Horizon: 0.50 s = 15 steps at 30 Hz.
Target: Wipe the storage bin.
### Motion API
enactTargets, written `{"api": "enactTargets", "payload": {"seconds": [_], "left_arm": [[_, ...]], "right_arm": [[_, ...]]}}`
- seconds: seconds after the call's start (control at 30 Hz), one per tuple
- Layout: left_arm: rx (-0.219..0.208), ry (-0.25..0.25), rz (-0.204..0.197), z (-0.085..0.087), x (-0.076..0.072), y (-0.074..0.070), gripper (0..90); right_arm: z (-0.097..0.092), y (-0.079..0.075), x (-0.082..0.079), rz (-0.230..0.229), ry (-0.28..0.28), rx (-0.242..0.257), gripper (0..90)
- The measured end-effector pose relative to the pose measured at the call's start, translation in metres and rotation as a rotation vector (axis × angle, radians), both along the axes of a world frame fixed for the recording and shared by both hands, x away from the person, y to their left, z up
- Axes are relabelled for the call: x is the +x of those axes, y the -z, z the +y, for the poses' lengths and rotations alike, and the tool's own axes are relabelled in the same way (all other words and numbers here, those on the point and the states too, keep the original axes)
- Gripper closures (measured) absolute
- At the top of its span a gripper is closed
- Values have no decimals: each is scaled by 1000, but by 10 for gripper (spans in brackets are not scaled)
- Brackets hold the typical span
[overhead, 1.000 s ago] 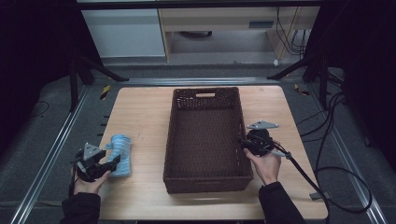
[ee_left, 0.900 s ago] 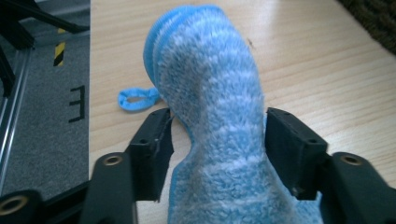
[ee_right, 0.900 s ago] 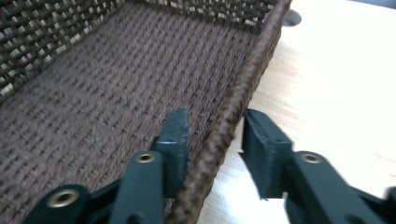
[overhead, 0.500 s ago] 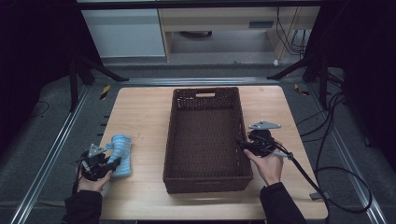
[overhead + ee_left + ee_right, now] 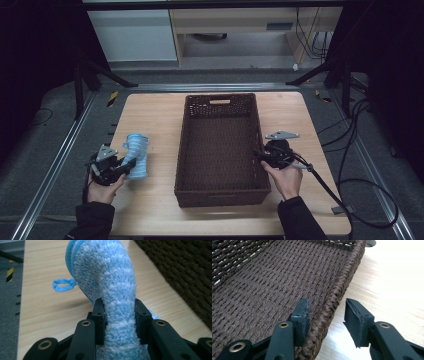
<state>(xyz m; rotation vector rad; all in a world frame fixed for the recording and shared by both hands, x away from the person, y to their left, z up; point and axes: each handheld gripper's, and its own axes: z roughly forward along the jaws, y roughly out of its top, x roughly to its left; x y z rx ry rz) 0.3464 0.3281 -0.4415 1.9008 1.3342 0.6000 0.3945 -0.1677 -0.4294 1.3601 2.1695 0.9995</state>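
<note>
Blue fleece cloth [image 5: 136, 155] left of wicker basket [image 5: 220, 145], pinched by just-closed left gripper [image 5: 125, 168]. Left gripper view: grip deep; lift clear before crossing. Right gripper view: right gripper [image 5: 325, 315] straddling rim, outer pad apart; steady first.

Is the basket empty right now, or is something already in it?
Empty. The basket shows bare woven bottom in the high view; the blue cloth is outside it, pinched in the left tongs.

Dim room, grey floor [image 5: 50, 165] w/ metal rails [image 5: 47, 175], white cabinet [image 5: 132, 35] behind.
</note>
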Motion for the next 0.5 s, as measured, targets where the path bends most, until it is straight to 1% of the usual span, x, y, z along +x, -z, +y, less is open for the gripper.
{"api": "enactTargets", "payload": {"seconds": [0.13, 0.2, 0.23, 0.27, 0.3, 0.47, 0.5], "left_arm": [[1, 20, -3, -11, 17, -7, 682], [0, 20, -17, -15, 26, -10, 682], [-7, 22, -21, -16, 30, -11, 682], [-28, 25, -21, -18, 36, -12, 682], [-39, 26, -20, -20, 40, -13, 681], [-70, 32, -40, -29, 58, -18, 681], [-72, 34, -43, -30, 60, -19, 682]], "right_arm": [[1, 0, 0, 4, -13, 5, 608], [1, 0, 0, 13, -12, 11, 614], [1, 0, 0, 16, -11, 12, 617], [1, 0, 0, 19, -10, 14, 620], [1, 0, 0, 20, -6, 14, 626], [2, -1, -1, 15, 13, 17, 664], [3, -1, -1, 5, 17, 2, 675]]}}
